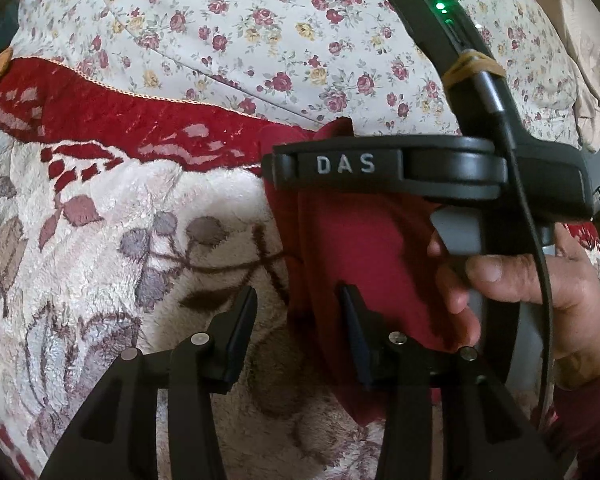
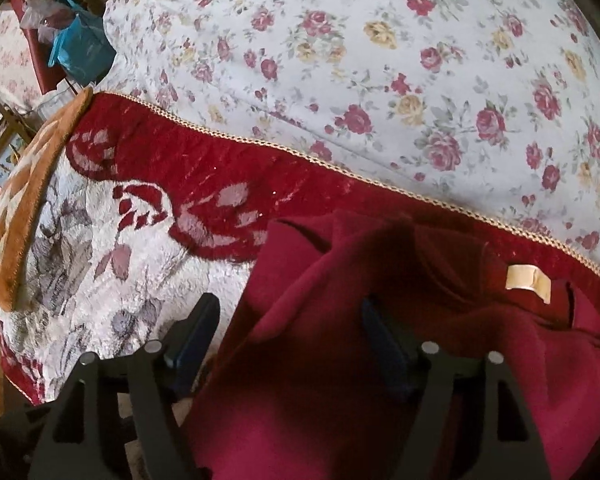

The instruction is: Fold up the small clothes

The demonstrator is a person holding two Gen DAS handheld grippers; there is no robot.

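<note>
A dark red garment (image 2: 340,320) lies rumpled on a plush blanket, with a cream label (image 2: 526,278) showing near its right side. In the right wrist view my right gripper (image 2: 289,306) stands wide open over the garment's left part, and the cloth's edge runs between the fingers without being pinched. In the left wrist view my left gripper (image 1: 297,298) is open; the garment (image 1: 360,248) reaches in under its right finger, and bare blanket shows in the gap. The right gripper's black body (image 1: 440,164), marked DAS, hangs over the cloth, held by a hand (image 1: 540,280).
The plush blanket (image 1: 100,220) is cream with grey flowers and a red border. Beyond it spreads a rose-print sheet (image 2: 380,60). A brown-edged mat (image 2: 24,208) lies at the bed's left edge, with a teal bag (image 2: 80,48) and clutter behind.
</note>
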